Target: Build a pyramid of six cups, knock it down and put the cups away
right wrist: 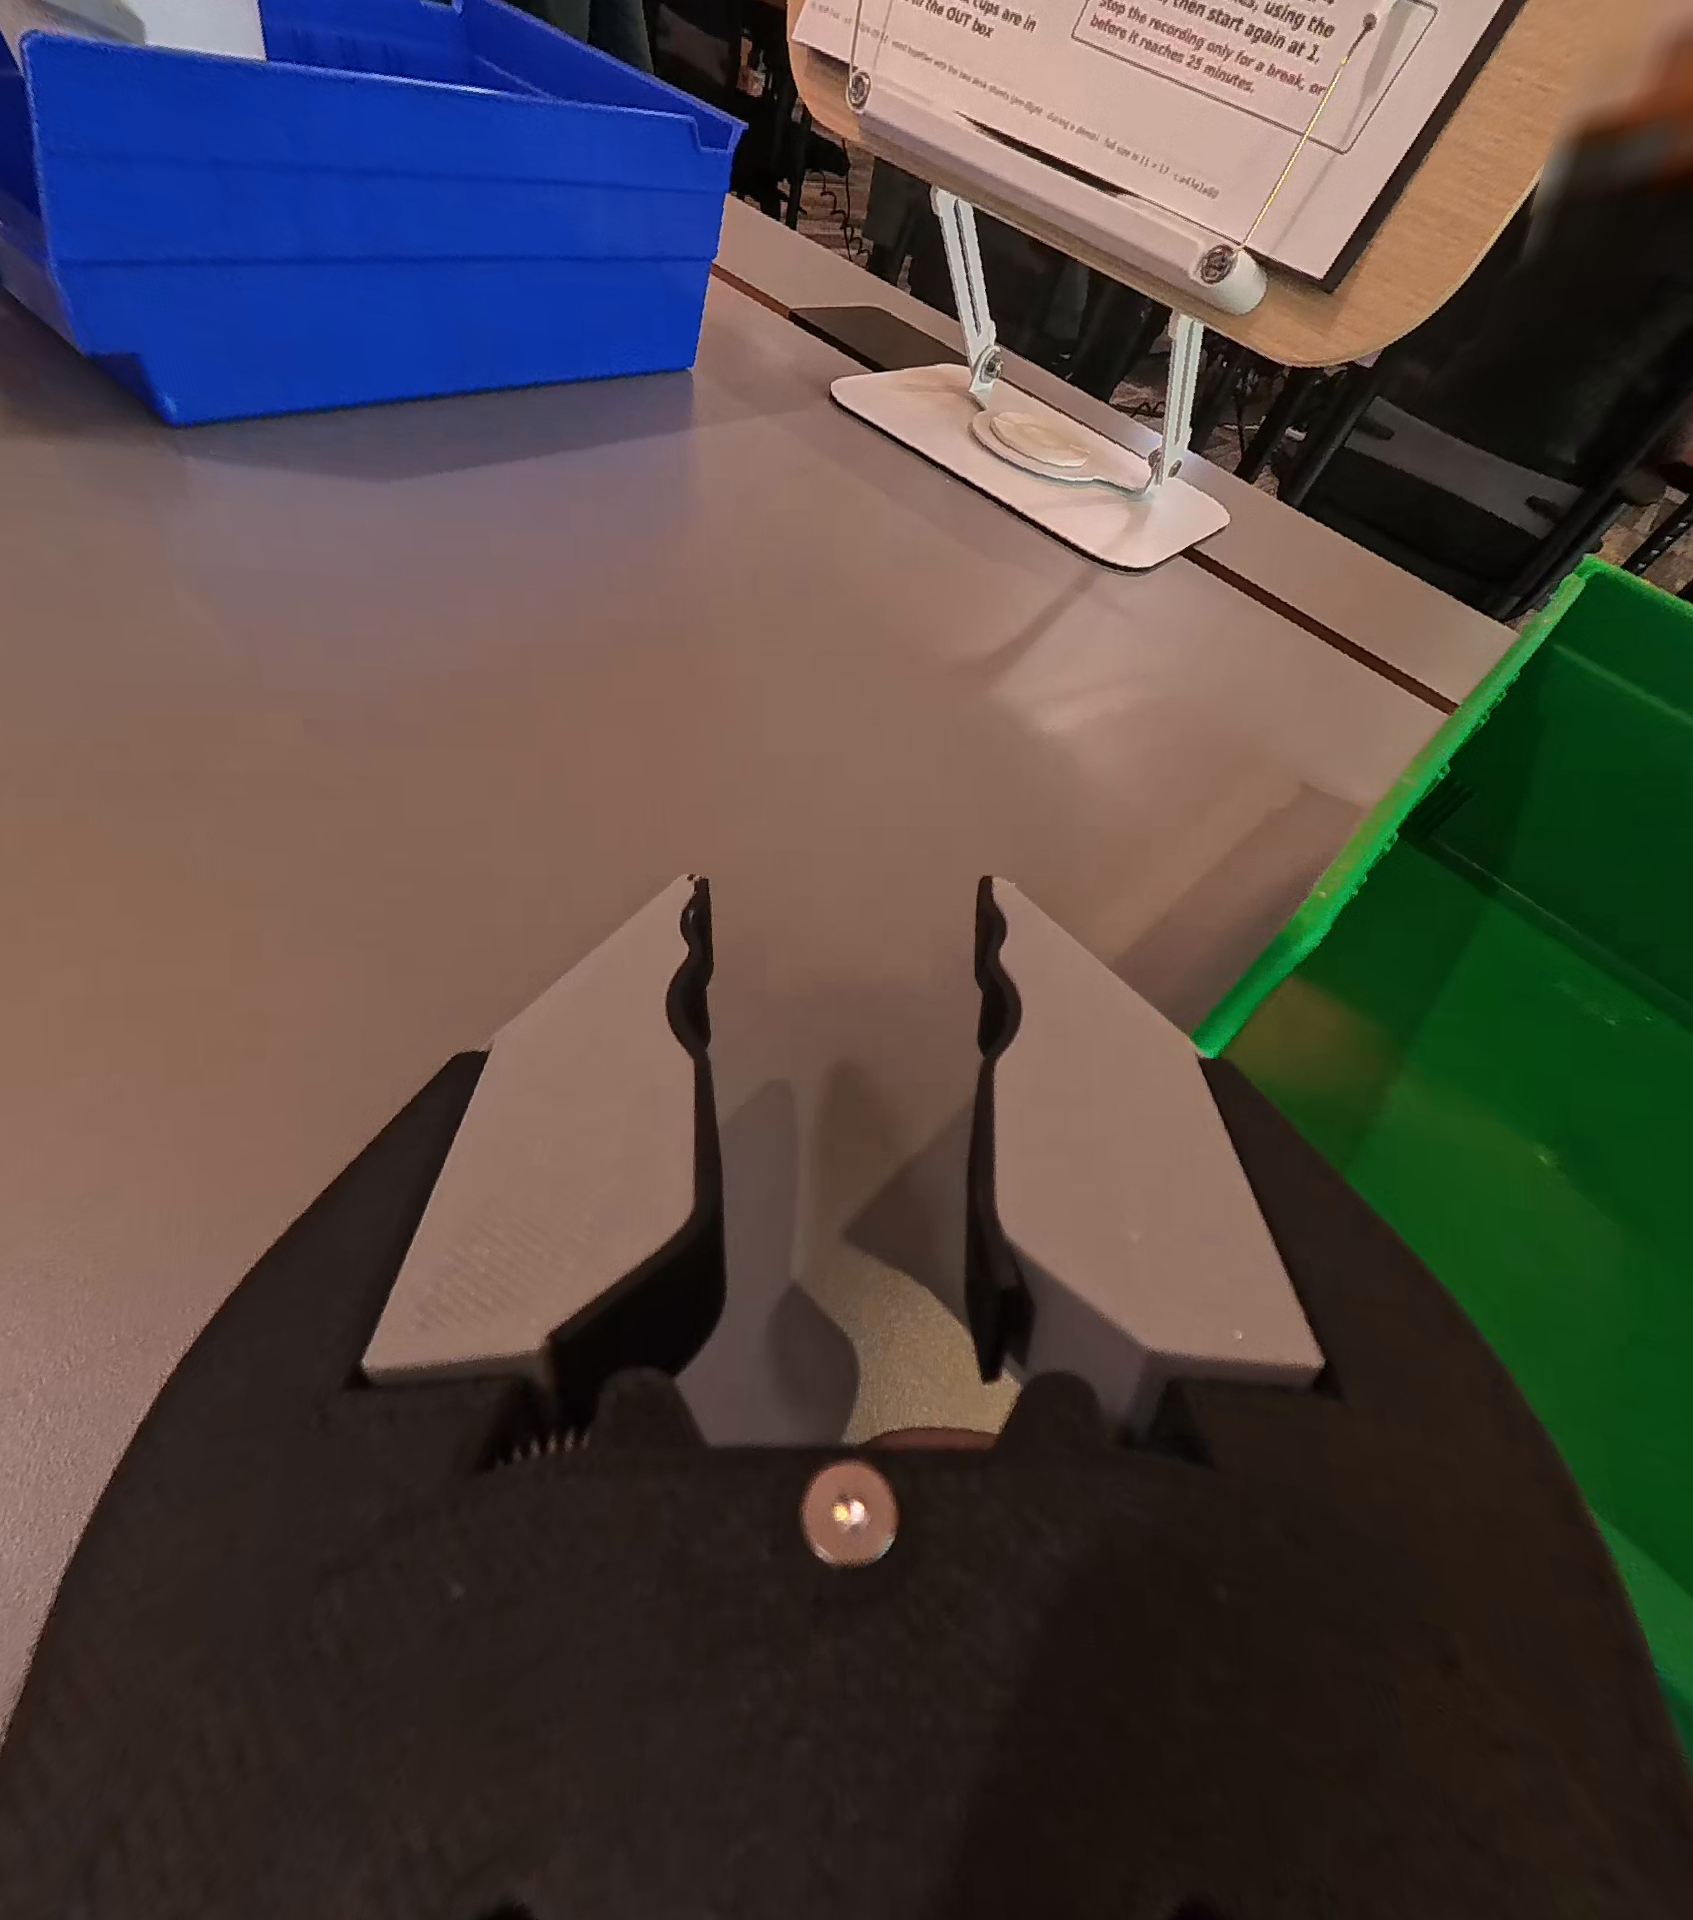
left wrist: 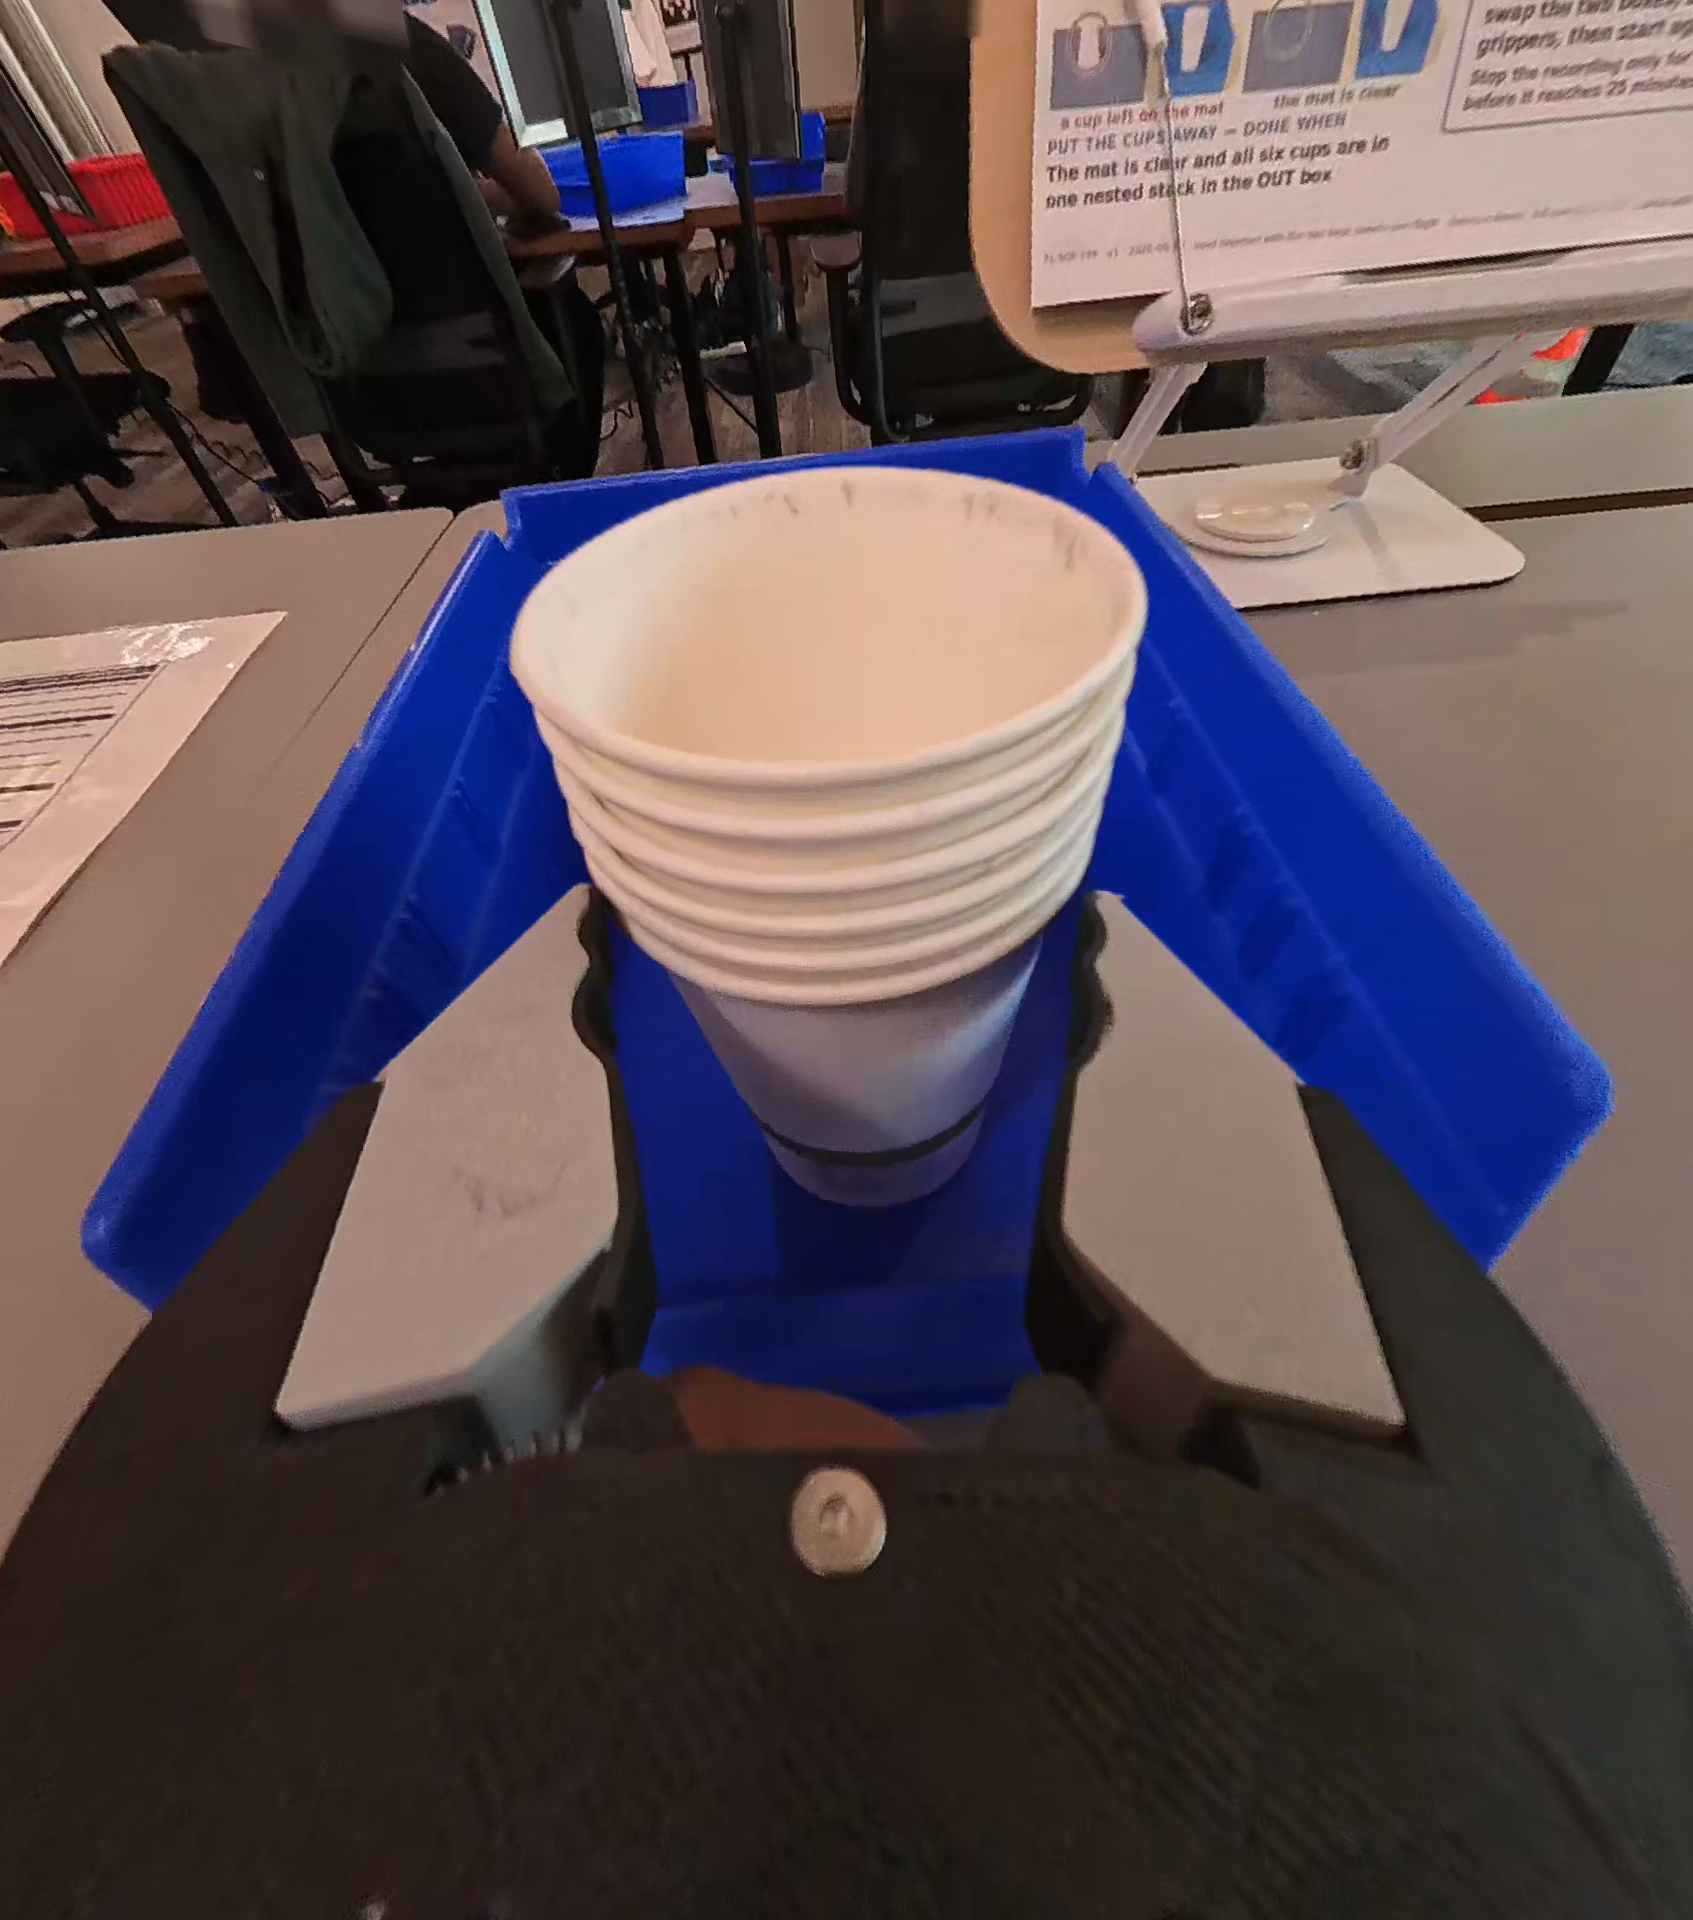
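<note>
A nested stack of several white paper cups (left wrist: 831, 727) stands upright, mouth up, inside a blue bin (left wrist: 302, 987) in the left wrist view. My left gripper (left wrist: 837, 914) is open wide, with one finger on each side of the stack's lower rims, very close to them. I cannot tell whether the fingers touch the stack. My right gripper (right wrist: 842, 894) is open and empty, held low over the bare grey table. The blue bin (right wrist: 385, 260) also shows at the far left of the right wrist view, with part of the cup stack hidden behind its wall.
A green bin (right wrist: 1393, 831) stands open just right of my right gripper. A white stand with an instruction sheet (right wrist: 1029, 436) sits at the table's back edge, also in the left wrist view (left wrist: 1341, 540). A laminated sheet (left wrist: 21, 779) lies left of the blue bin. People sit at desks behind. My hands' fingertips stand some 45 cm from each other.
</note>
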Tool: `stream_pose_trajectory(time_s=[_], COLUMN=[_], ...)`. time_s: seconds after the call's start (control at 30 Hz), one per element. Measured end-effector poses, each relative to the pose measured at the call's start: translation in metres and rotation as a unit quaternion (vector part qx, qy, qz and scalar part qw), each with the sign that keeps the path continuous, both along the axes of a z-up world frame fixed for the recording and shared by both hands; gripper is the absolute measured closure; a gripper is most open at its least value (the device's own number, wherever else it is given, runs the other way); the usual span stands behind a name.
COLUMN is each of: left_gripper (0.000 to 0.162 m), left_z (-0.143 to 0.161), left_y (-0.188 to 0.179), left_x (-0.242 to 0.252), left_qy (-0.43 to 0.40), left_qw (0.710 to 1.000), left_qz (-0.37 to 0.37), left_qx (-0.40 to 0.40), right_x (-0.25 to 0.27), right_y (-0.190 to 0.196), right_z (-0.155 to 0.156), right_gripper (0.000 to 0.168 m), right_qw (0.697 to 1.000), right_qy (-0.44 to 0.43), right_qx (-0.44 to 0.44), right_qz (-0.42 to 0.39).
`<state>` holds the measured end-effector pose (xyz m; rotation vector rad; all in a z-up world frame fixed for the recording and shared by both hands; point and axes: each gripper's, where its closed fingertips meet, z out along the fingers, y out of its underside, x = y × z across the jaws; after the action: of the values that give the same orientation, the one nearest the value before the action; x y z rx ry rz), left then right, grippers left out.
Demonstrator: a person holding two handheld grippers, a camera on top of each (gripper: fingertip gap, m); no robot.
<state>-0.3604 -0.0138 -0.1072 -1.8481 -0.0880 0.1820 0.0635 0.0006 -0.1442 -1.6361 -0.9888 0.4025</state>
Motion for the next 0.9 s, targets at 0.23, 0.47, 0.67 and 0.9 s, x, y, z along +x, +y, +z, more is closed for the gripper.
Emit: stream_pose_trajectory(time_s=[0.23, 0.47, 0.67, 0.9], left_gripper=[0.083, 0.087, 0.099, 0.127], left_z=[0.039, 0.066, 0.074, 0.078], left_y=[-0.015, -0.029, -0.031, -0.032], left_x=[0.004, 0.004, 0.002, 0.013], left_qy=[-0.007, -0.003, -0.027, 0.010], left_qw=[0.999, 0.996, 0.993, 0.991], left_qz=[-0.003, 0.001, 0.000, -0.035], left_qx=[0.049, 0.088, 0.114, 0.126], right_x=[-0.002, -0.004, -0.006, -0.004], right_y=[-0.001, -0.003, -0.004, -0.003], right_z=[-0.002, -0.005, -0.007, -0.004], right_gripper=[0.120, 0.120, 0.120, 0.120], right_qw=[1.000, 0.999, 0.999, 1.000], right_qy=[-0.012, -0.030, -0.040, -0.020], right_qx=[0.005, 0.017, 0.020, 0.009], right_qz=[0.003, 0.006, 0.009, 0.010])
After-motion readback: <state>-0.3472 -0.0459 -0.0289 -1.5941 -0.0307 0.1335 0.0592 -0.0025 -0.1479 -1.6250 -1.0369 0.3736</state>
